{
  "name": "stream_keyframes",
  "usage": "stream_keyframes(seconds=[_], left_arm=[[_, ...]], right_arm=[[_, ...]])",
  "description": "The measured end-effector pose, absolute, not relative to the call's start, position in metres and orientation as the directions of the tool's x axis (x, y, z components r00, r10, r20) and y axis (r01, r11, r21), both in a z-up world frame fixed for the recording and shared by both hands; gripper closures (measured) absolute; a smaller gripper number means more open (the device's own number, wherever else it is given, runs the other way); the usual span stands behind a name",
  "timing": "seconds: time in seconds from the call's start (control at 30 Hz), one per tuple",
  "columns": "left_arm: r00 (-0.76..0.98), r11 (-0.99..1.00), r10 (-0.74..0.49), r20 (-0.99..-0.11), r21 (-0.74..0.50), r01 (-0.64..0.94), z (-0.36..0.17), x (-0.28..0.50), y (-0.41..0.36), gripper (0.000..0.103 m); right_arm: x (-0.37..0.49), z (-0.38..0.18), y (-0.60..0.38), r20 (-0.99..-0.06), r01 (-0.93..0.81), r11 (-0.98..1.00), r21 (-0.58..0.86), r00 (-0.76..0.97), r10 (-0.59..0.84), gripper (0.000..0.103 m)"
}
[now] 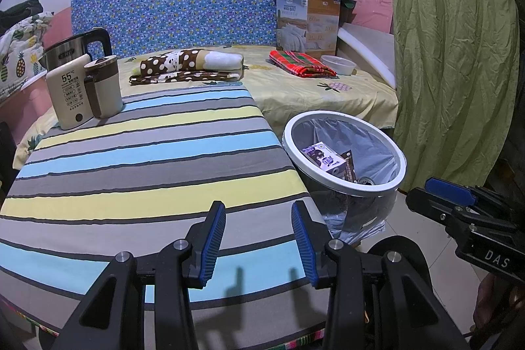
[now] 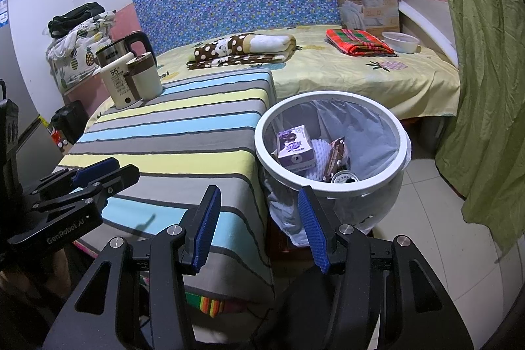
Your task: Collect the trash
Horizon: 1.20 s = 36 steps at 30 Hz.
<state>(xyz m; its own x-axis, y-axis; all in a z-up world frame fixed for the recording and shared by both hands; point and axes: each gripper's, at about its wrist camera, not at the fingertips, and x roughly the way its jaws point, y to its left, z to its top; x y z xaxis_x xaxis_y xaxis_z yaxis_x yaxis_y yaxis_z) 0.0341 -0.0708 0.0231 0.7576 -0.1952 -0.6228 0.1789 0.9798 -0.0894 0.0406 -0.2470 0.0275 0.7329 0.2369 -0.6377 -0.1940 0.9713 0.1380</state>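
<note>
Beyond the right gripper (image 2: 259, 222), parted and empty, a milk carton (image 2: 295, 146), wrapper (image 2: 336, 158) and can (image 2: 344, 177) are seen inside the bin (image 2: 328, 97). Between the left gripper (image 1: 259, 238) fingers, also parted, only striped cloth (image 1: 147, 153) is seen; collection is judged nearly complete.

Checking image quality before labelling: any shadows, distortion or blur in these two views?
Left wrist: sharp, strong fisheye bend, dark corners, gripper shadows on the striped cloth. Right wrist: equally sharp and warped, one shadow on the cloth, trash bin contents readable.
</note>
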Motion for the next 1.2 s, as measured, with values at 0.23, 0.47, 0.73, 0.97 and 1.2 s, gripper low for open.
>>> stream_keyframes(seconds=[0.23, 0.47, 0.73, 0.97, 1.2], left_arm=[[0.756, 0.98, -0.195, -0.625, -0.09, 0.178, 0.022, 0.0339, -0.0698, 0.061], [0.755, 0.981, -0.19, -0.628, -0.088, 0.174, 0.0201, 0.033, -0.0697, 0.061], [0.75, 0.983, -0.18, -0.636, -0.086, 0.163, 0.0167, 0.0339, -0.0693, 0.061], [0.747, 0.985, -0.168, -0.643, -0.085, 0.148, 0.0135, 0.0368, -0.0681, 0.061], [0.748, 0.987, -0.161, -0.644, -0.083, 0.141, 0.0136, 0.0371, -0.0675, 0.061]], right_arm=[[0.0411, 0.0265, -0.2467, -0.639, -0.194, 0.971, 0.138, 0.732, 0.237, 0.052], [0.0413, 0.0263, -0.2468, -0.64, -0.194, 0.971, 0.138, 0.73, 0.237, 0.052], [0.0417, 0.0219, -0.2459, -0.648, -0.195, 0.971, 0.139, 0.724, 0.238, 0.052], [0.0417, 0.0215, -0.2473, -0.652, -0.195, 0.971, 0.139, 0.72, 0.238, 0.052], [0.0421, 0.0219, -0.2476, -0.654, -0.196, 0.971, 0.138, 0.719, 0.238, 0.052]])
